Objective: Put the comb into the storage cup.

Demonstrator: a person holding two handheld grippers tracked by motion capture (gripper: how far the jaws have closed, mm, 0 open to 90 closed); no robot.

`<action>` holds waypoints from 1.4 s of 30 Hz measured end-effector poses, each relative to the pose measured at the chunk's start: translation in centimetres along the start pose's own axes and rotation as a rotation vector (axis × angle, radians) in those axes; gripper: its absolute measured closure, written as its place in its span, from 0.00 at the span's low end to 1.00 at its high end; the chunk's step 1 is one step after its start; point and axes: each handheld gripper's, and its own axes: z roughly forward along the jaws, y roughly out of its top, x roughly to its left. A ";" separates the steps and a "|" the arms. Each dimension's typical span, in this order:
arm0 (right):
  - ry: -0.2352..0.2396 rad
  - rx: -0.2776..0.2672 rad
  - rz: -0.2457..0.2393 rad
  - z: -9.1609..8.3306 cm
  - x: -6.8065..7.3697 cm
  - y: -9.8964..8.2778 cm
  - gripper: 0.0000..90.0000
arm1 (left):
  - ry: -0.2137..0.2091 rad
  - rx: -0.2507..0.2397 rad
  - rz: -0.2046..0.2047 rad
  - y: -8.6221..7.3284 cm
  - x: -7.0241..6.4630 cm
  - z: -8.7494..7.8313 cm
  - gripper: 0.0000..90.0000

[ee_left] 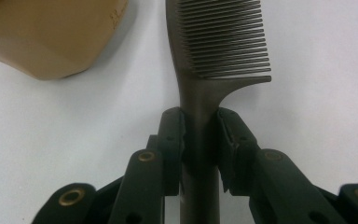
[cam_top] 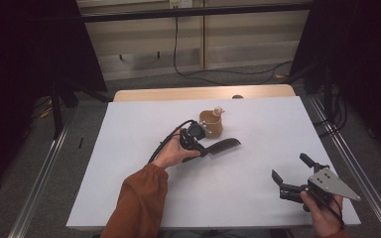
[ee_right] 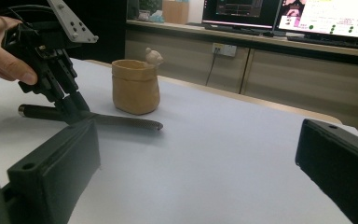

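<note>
Together, our left tongs (ee_left: 200,140) clamp the dark comb's (ee_left: 214,51) handle as it lies on the white desk (cam_top: 258,124) beside a tan pot (cam_top: 212,124); our right tongs (cam_top: 291,167) gape apart, well away.

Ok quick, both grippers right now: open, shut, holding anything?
Left gripper: shut on the handle of the dark comb, beside the tan pot.
Right gripper: open, nothing between its jaws, apart from both.
</note>
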 end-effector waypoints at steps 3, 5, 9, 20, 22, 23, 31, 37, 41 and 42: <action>0.002 0.002 -0.002 0.0 0.0 0.0 0.00 | -0.016 -0.014 -0.007 0.0 0.0 -0.1 0.81; 0.003 0.002 -0.001 0.0 0.0 0.0 0.00 | -0.012 -0.022 -0.015 0.0 0.0 0.0 0.81; 0.000 0.000 0.002 -0.1 0.0 0.0 0.00 | -0.021 -0.041 -0.022 0.0 0.0 -0.2 0.81; -0.002 0.002 0.001 -0.1 0.0 0.0 0.00 | -0.012 -0.118 -0.039 -0.3 0.3 -1.6 0.81; -0.001 0.001 0.002 -0.1 0.0 0.0 0.00 | -0.012 -0.135 -0.043 -0.4 0.3 -1.8 0.81; -0.004 0.002 0.004 -0.1 0.0 0.0 0.00 | -0.010 -0.148 -0.046 -0.4 0.3 -1.8 0.81; -0.001 0.002 0.000 -0.1 0.0 0.0 0.00 | -0.004 -0.198 -0.057 -1.0 0.2 -2.7 0.81; -0.003 0.003 -0.002 0.0 0.0 0.0 0.00 | 0.007 -0.245 -0.058 -1.2 -0.1 -2.7 0.81; -0.003 0.003 -0.001 0.0 0.0 0.0 0.00 | 0.012 -0.268 -0.052 -1.1 -0.4 -2.9 0.81; -0.003 0.003 0.000 0.0 0.0 0.0 0.00 | 0.016 -0.265 -0.048 -1.0 -0.5 -3.0 0.81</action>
